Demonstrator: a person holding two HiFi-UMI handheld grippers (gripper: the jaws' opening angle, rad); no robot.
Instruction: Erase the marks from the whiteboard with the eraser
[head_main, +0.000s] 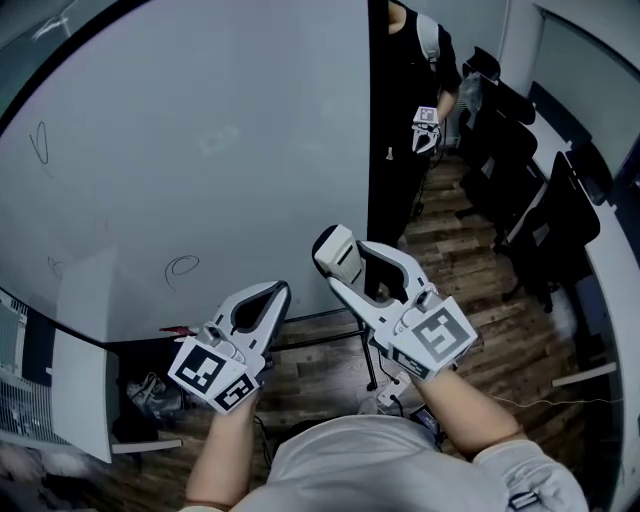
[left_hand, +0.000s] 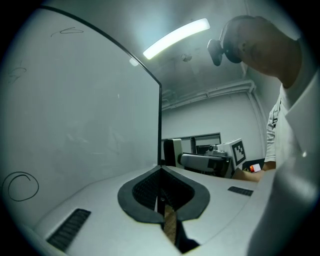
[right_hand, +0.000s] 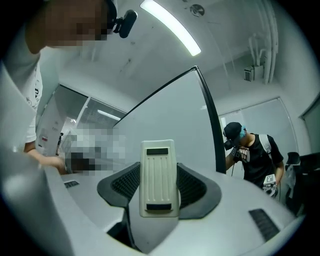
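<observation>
Eraser (head_main: 337, 254) pinched in right gripper (head_main: 343, 268), facing the whiteboard (head_main: 200, 150).
Left gripper (head_main: 280, 292) is pressed together with nothing inside; loop mark (head_main: 181, 266) stays visible on the board.

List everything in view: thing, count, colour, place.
whiteboard: one, white, fills the left of the head view
pen marks: about three, dark thin loops, on the board's left and lower part
eraser: one, off-white, between the right gripper's jaws
office chairs: several, black, along the right
other person: one, black clothes, by the board's right edge
floor: brown wood
left gripper: one, white, jaws together, empty
right gripper: one, white, holding the eraser
</observation>
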